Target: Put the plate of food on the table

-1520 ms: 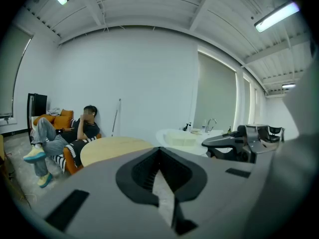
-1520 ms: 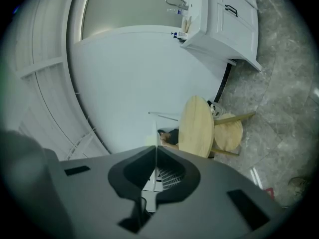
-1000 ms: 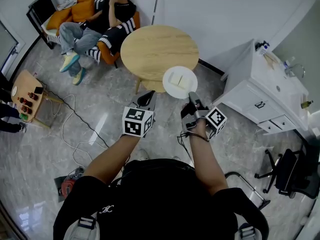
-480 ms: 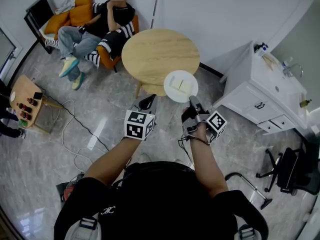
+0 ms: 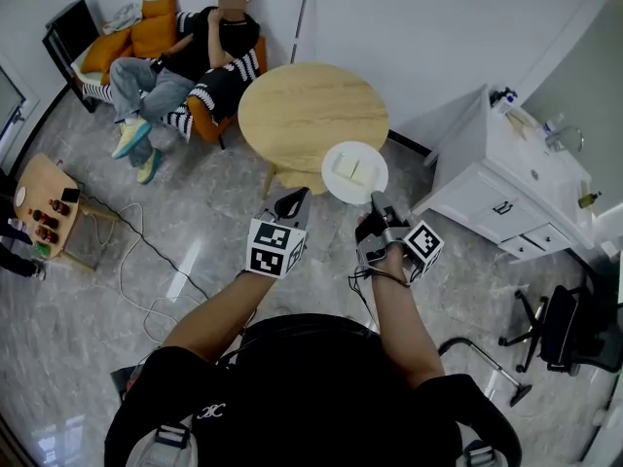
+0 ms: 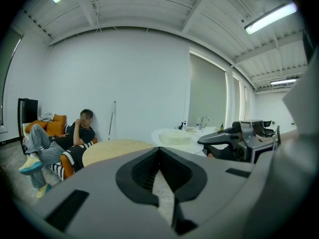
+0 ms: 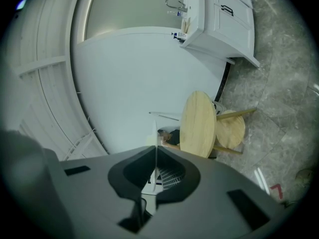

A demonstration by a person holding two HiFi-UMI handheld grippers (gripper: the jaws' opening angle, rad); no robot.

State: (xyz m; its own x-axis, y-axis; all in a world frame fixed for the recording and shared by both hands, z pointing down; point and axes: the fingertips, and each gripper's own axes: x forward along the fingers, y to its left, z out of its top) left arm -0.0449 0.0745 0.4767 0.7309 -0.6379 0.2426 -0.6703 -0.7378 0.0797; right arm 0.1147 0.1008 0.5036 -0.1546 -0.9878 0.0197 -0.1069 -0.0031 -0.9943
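1. White and smooth, the round plate (image 5: 337, 186) carries two pale yellow, square-cut pieces of food (image 5: 352, 169) lying flat side by side.
2. Light wood with a fine grain makes up the round table (image 5: 302, 105), which has a matte top and slanting wooden legs.
3. Grey marbled tiles with a glossy shine cover the floor (image 5: 195, 222). A white cabinet (image 5: 506, 183) with panelled drawers stands off to the right.
4. The right gripper (image 5: 374, 200) has black jaws and a black-and-white marker cube (image 5: 423, 244) behind them. It is clamped on the plate's near rim. In the right gripper view the jaws are closed almost together on the thin white edge, which runs edge-on between them.
5. The plate is held level in the air. In the head view its far part lies over the table's near rim, and I cannot tell whether it touches the top.
6. The left gripper (image 5: 300, 195) hovers just beside the plate on its left, apart from it. Its jaws meet at the tips with nothing between them, and only floor shows through the slot behind.
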